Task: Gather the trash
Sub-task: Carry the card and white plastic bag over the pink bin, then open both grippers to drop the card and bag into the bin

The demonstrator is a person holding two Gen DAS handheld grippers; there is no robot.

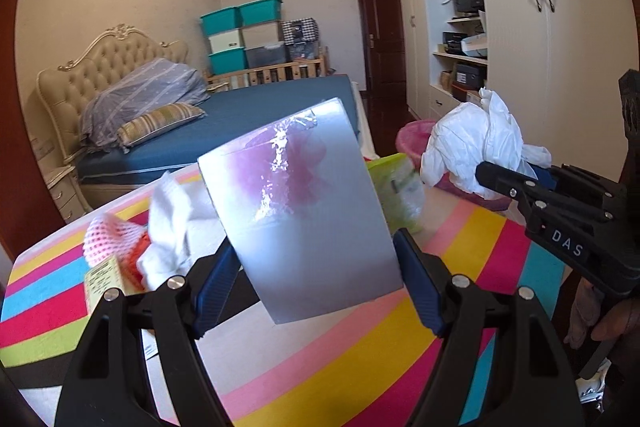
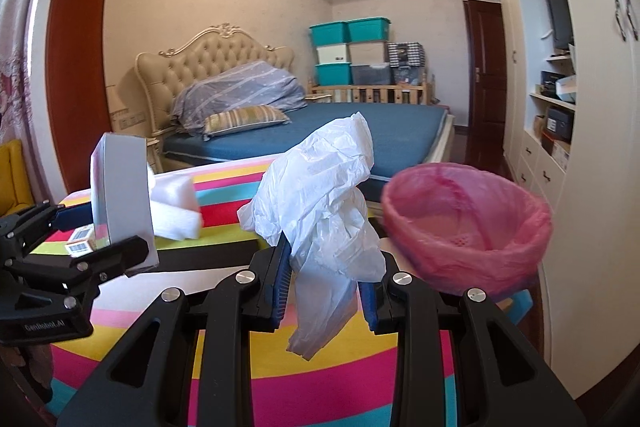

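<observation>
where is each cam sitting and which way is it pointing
Left wrist: on the left tool, facing across the striped table to the bed; it grips a white box, right tool at right.
Right wrist: on the right tool, shut on a white plastic bag, facing the pink-lined bin.
Shared: box, bag, bin, bed.

- The box [image 1: 316, 211] between the left hand-held gripper's [image 1: 316, 279] pads was glossy, film-wrapped card.
- The bag [image 2: 328, 203] in the right hand-held gripper [image 2: 324, 287] was thin, crinkled white plastic.
- The bin liner [image 2: 468, 211] ahead was sheer pink plastic.
</observation>
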